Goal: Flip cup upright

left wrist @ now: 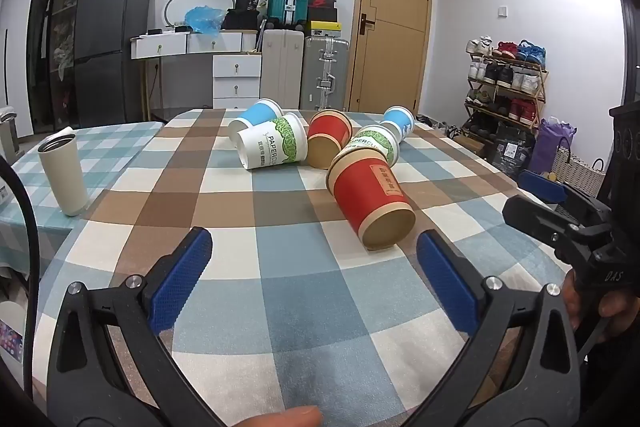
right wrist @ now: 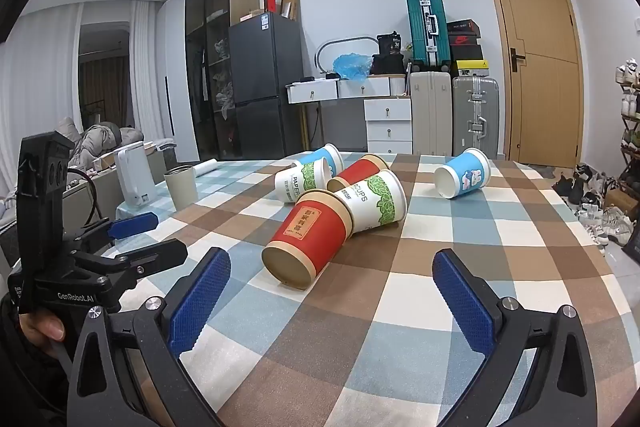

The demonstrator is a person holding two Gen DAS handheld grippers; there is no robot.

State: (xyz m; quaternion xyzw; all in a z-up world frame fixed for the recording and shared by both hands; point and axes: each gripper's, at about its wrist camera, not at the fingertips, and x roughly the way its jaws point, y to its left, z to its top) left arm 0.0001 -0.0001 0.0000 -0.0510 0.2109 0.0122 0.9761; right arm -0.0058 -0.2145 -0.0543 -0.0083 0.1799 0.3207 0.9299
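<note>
Several paper cups lie on their sides on the checked tablecloth (left wrist: 280, 291). The nearest is a red cup (left wrist: 370, 201), its brown base toward me; it also shows in the right wrist view (right wrist: 310, 237). Behind it lie two white-and-green cups (left wrist: 274, 147) (right wrist: 370, 201), a second red cup (left wrist: 328, 139) and two blue cups (left wrist: 258, 115) (right wrist: 462, 175). My left gripper (left wrist: 314, 247) is open and empty, just short of the red cup. My right gripper (right wrist: 332, 269) is open and empty, the red cup just ahead of its left finger.
A beige tumbler (left wrist: 64, 179) stands upright at the table's left edge, with a white kettle (right wrist: 134, 177) behind it. The tablecloth (right wrist: 360, 339) fills the foreground. A fridge (left wrist: 114, 47), suitcases (left wrist: 324, 73) and a shoe rack (left wrist: 506, 83) stand beyond the table.
</note>
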